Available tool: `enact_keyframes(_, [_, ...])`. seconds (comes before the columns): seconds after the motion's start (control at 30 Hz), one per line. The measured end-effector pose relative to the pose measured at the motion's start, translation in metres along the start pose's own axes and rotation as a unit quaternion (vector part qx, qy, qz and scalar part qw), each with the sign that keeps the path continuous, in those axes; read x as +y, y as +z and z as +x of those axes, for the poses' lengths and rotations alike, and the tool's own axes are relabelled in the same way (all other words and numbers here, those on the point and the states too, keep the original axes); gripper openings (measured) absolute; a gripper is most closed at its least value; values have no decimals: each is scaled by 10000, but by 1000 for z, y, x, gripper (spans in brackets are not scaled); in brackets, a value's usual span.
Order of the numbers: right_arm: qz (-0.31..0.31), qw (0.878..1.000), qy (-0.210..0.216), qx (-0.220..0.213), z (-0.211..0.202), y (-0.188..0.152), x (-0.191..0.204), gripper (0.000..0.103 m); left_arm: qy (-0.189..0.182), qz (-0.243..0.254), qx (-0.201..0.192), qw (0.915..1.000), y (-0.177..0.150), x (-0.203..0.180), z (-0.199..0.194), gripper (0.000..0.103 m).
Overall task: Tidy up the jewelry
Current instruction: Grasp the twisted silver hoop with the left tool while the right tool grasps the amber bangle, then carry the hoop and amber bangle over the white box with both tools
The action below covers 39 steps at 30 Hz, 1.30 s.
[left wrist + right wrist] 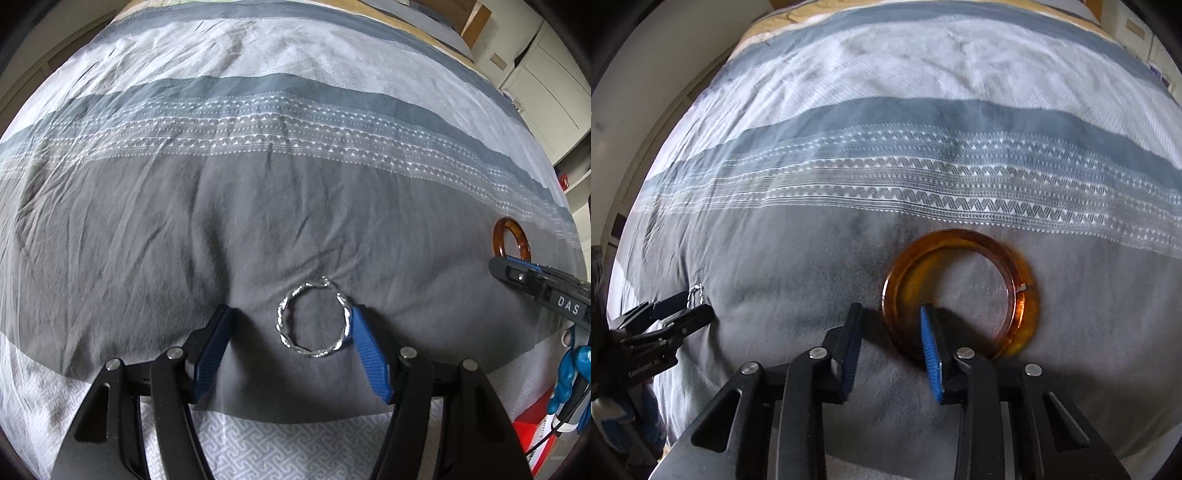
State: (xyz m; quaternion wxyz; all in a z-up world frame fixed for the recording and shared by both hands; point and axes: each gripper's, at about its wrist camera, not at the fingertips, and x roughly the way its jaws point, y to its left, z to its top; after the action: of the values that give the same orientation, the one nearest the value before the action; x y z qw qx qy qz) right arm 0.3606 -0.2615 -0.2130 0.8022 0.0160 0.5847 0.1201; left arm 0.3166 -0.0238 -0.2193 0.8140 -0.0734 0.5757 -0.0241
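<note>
The twisted hoop (313,319) lies flat on the bed (147,240), between the fingers of the left tool (290,326), its right edge touching the right finger and well apart from the left one. Far to its right, further up the bed, lies the bangle (960,291). The right tool (891,325) straddles the bangle's near-left rim: one finger inside the ring, the other outside it.

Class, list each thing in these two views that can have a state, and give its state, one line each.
Silver bracelet: flat on the bedspread, between open fingers.
Amber bangle: flat, its near rim between the fingers, not visibly gripped.
Left hand-held gripper: open.
Right hand-held gripper: open, narrow gap.
</note>
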Motion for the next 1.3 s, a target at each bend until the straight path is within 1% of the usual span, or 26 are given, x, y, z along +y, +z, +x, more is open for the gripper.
enact_keyframes(0.03, [54, 10000, 33, 4, 2, -1, -1, 20, 16, 41, -13, 10000, 3, -4, 1, 62])
enact_keyframes(0.07, [98, 9999, 93, 10, 2, -1, -1, 13, 30, 97, -29, 9999, 3, -8, 2, 57])
enact_keyframes(0.1, [125, 9998, 141, 12, 2, -2, -1, 12, 48, 163, -46, 9998, 1, -11, 0, 50])
enact_keyframes(0.13, [125, 9998, 162, 9, 1, -3, 1, 11, 63, 213, -53, 9997, 0, -13, -1, 46])
enact_keyframes(0.17, [107, 9997, 198, 0, 0, -5, 3, 11, 65, 256, -56, 9996, -1, -15, -2, 38])
enact_keyframes(0.2, [93, 9996, 259, -14, -1, -7, 6, 11, 67, 277, -53, 9996, 0, -16, -3, 36])
enact_keyframes(0.33, [139, 9983, 553, -78, -11, -15, 17, 9, -8, 261, -63, 9996, -3, -15, -11, 36])
enact_keyframes(0.47, [152, 9969, 755, -155, -28, -31, 32, 9, -51, 243, -75, 9997, -16, -6, -24, 36])
enact_keyframes(0.7, [258, 9928, 1115, -344, -61, -64, 62, 9, -55, 275, -90, 9996, -46, 6, -58, 36])
enact_keyframes(0.77, [297, 9914, 1211, -388, -71, -77, 72, 9, -70, 288, -108, 9995, -59, 12, -71, 36])
enact_keyframes(0.93, [395, 9880, 1413, -492, -95, -106, 85, 9, -116, 447, -157, 9988, -84, 10, -103, 36])
enact_keyframes(1.03, [422, 9865, 1470, -588, -117, -129, 89, 9, -188, 605, -171, 9978, -97, 1, -120, 36])
enact_keyframes(1.1, [430, 9863, 1449, -660, -133, -143, 88, 9, -286, 765, -169, 9965, -104, -13, -131, 36])
enact_keyframes(1.2, [494, 9866, 1356, -757, -156, -167, 75, 9, -464, 992, -151, 9939, -112, -38, -141, 36])
enact_keyframes(1.3, [688, 9877, 1151, -798, -176, -195, 48, 9, -699, 1234, -103, 9898, -121, -72, -148, 36])
